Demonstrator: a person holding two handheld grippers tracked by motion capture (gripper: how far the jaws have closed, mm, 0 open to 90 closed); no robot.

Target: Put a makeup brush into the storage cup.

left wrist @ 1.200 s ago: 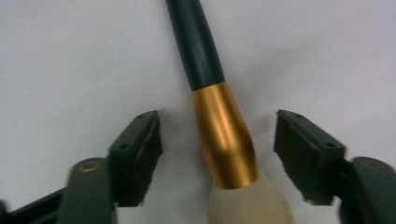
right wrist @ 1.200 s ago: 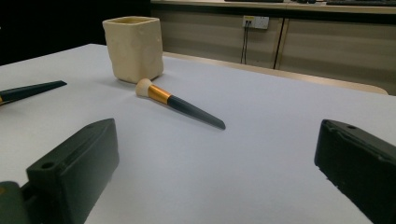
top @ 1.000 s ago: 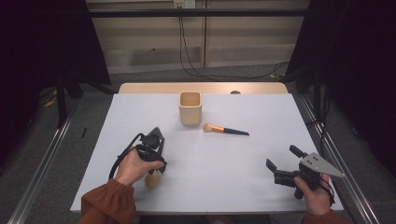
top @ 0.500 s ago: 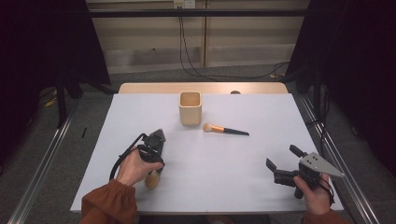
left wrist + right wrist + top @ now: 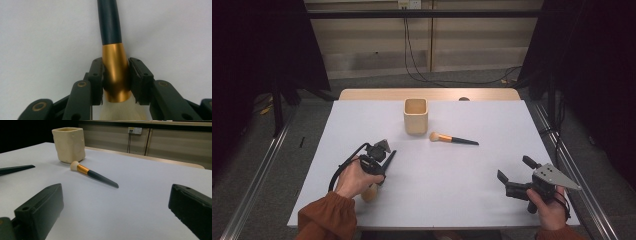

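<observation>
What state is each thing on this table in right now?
Left gripper: fingers just closed, clamped on the gold ferrule of a makeup brush lying on the table.
Right gripper: fingers wide open, empty.
Second makeup brush: lying flat, untouched.
Beige cup: upright, beside it.

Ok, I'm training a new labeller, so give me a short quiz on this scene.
1. True or false: the right gripper is open.
2. Where does the left gripper clamp its brush? A dark handle, B gold collar, C bristles.
3. What stands beside the loose brush?
Key: 1 true. 2 B; the jaws have just been closing and now press on the collar. 3 the cup.
</observation>
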